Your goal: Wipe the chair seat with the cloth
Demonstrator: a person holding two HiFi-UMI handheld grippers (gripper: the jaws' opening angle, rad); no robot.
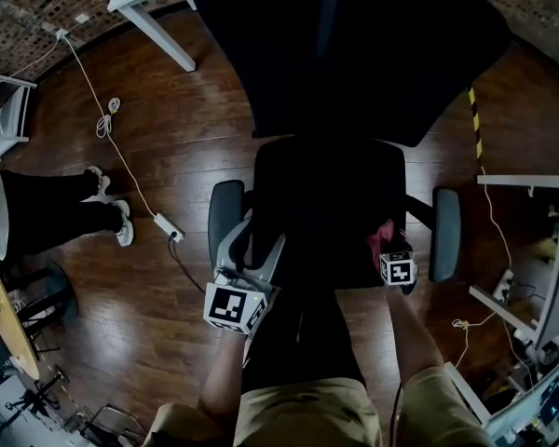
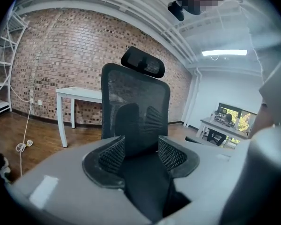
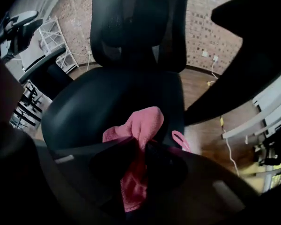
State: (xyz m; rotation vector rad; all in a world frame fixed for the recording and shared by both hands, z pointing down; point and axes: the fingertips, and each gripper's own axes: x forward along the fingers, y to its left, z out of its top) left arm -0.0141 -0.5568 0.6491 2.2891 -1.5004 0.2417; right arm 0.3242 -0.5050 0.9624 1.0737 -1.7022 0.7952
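over chair seat (image 3: 107, 102), cloth (image 3: 145, 121) in right gripper (image 3: 140, 145)

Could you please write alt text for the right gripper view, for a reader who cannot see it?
The right gripper has its jaws shut on a pink cloth at the front of a black office chair seat. The mesh backrest rises behind, before a brick wall.
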